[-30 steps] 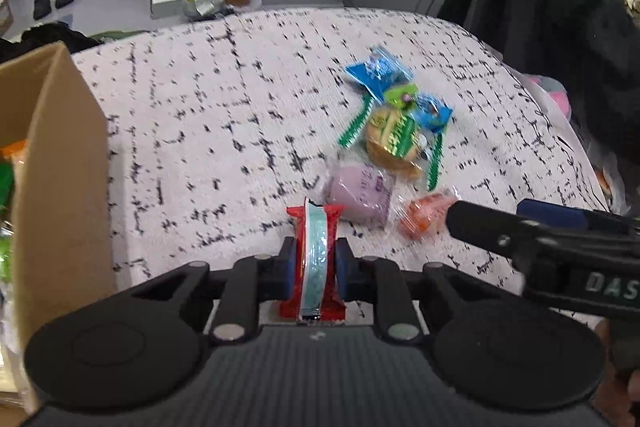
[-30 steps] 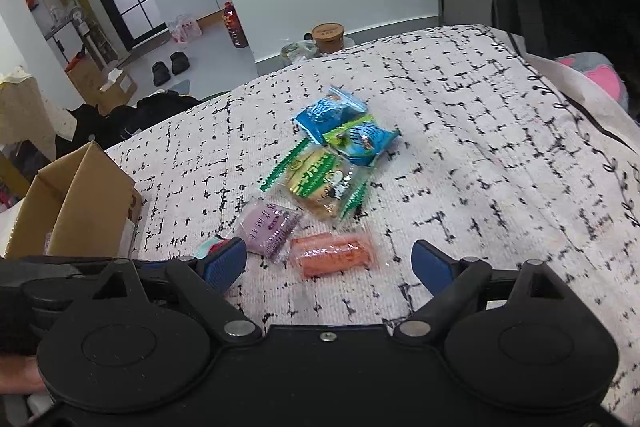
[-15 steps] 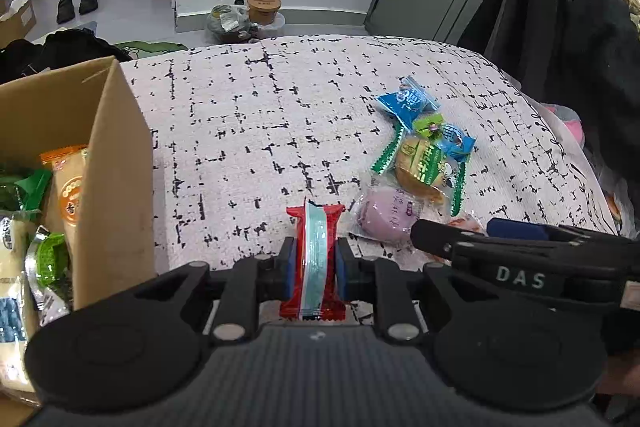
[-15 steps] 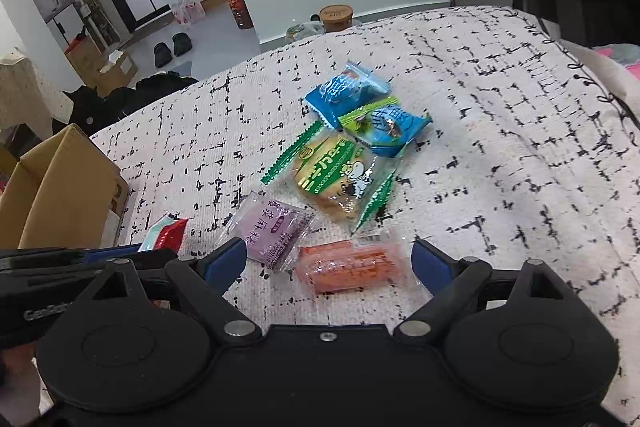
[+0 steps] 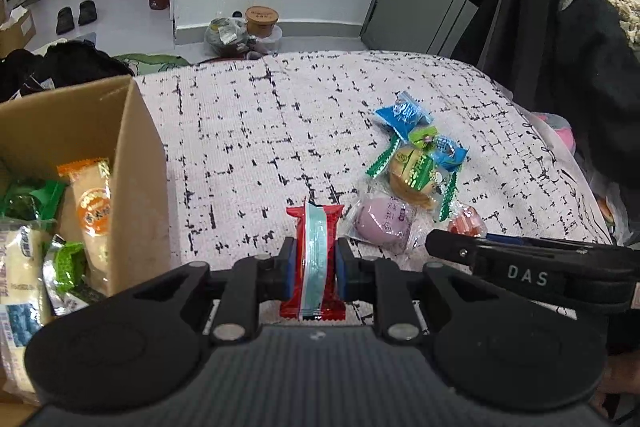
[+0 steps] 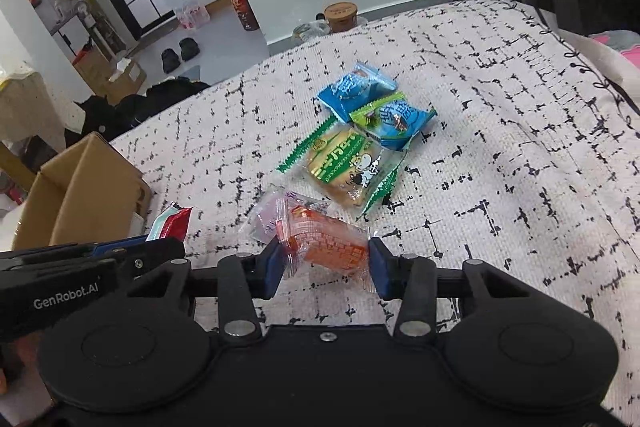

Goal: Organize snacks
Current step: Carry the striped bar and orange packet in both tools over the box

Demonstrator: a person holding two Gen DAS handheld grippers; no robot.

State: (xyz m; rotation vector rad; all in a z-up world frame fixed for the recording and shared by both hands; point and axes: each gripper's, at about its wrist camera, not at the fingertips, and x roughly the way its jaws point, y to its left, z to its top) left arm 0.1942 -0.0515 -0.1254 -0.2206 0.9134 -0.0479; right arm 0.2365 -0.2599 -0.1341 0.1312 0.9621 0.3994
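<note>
Since the earlier frames, the right gripper (image 6: pixel 324 269) has just been closing, and the orange packet (image 6: pixel 326 245) is now being pinched between its pads and tilted above the blanket (image 6: pixel 500 167). The red packet (image 5: pixel 314 259) is still being clamped upright by the left gripper (image 5: pixel 314 267), beside the cardboard box (image 5: pixel 140 195). Four packets are being left lying: one purple (image 5: pixel 384 221), one green (image 6: pixel 346 167), two blue (image 6: pixel 354 89).

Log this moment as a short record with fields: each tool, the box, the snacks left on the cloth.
left tool: shut on red snack bar
right tool: jaws just closed in, pads on orange snack pack
cardboard box: open, several packets inside
left on cloth: purple pack, green-edged cake pack, two blue packs
</note>
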